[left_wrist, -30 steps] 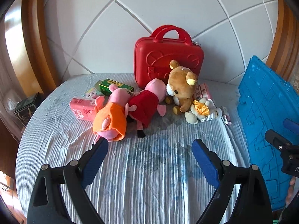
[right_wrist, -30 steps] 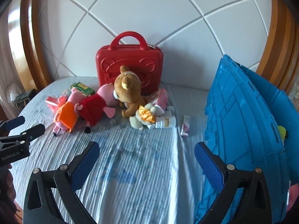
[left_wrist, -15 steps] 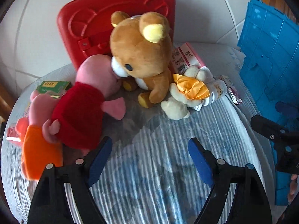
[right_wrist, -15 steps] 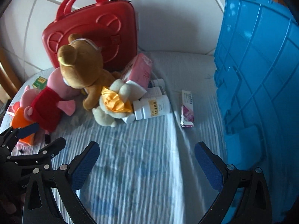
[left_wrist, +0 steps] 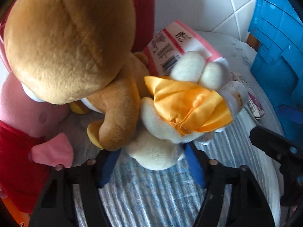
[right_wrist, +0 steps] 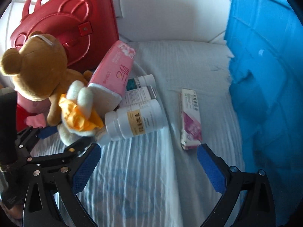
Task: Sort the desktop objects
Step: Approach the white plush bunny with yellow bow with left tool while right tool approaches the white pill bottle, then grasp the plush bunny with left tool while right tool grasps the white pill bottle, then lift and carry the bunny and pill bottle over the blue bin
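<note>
Now the small cream plush (left_wrist: pixel 155 151) is being closed on by the left gripper (left_wrist: pixel 151 162), ideally squeezed centrally and lifted clear of the brown bear (left_wrist: pixel 72 43), while the right gripper (right_wrist: pixel 147 168) is held released.

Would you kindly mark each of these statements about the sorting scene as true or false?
1. The left gripper straddles the small cream plush toy. True; its jaws are closing around it.
2. The right gripper holds the white pill bottle. False; it is open and empty.
3. The pink carton leans on the red carrying case. True.
4. The slim pink box lies inside the blue crate. False; it lies on the cloth beside it.
5. The brown teddy bear wears the yellow cloth. False; the cream toy does.
</note>
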The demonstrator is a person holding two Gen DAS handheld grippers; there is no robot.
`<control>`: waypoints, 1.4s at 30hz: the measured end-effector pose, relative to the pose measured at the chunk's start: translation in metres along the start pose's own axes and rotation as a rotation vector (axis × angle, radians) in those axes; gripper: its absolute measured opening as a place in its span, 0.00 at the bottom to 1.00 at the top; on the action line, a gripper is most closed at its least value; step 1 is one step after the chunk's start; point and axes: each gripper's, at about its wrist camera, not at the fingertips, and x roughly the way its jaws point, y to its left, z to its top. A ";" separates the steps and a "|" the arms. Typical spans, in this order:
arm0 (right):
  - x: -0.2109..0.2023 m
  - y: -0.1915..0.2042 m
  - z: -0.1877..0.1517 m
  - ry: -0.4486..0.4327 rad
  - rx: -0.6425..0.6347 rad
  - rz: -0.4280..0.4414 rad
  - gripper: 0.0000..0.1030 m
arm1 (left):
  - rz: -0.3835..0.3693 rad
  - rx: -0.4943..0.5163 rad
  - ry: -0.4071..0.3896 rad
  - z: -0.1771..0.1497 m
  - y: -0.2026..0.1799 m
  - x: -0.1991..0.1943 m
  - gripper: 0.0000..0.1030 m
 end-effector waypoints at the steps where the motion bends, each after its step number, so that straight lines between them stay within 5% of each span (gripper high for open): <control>1: 0.004 0.000 0.001 0.001 -0.001 -0.005 1.00 | 0.006 -0.009 -0.002 -0.002 0.003 -0.001 0.46; 5: 0.019 0.002 0.004 0.008 -0.004 -0.001 1.00 | 0.001 -0.087 -0.009 -0.003 0.017 0.000 0.42; 12: 0.029 0.013 0.015 -0.036 -0.099 -0.016 1.00 | -0.006 0.005 0.000 0.004 0.002 0.001 0.43; 17: 0.038 0.015 0.023 -0.038 -0.128 0.011 1.00 | -0.031 0.030 -0.012 0.007 -0.006 -0.001 0.57; 22: 0.051 0.014 0.026 -0.006 -0.056 0.037 0.93 | -0.021 0.004 -0.016 0.008 -0.004 0.001 0.43; 23: 0.048 0.014 0.024 -0.007 -0.047 0.049 0.79 | -0.016 0.002 -0.019 0.007 -0.003 -0.001 0.42; 24: 0.045 0.015 0.022 -0.004 -0.042 0.054 0.78 | -0.009 0.003 -0.019 0.003 -0.001 -0.004 0.42; 34: -0.023 0.025 -0.007 -0.021 -0.011 0.068 0.77 | -0.008 -0.071 -0.018 -0.026 0.013 -0.060 0.39; 42: -0.111 0.055 -0.040 -0.099 -0.106 0.113 0.77 | 0.077 -0.115 -0.115 -0.059 0.026 -0.164 0.40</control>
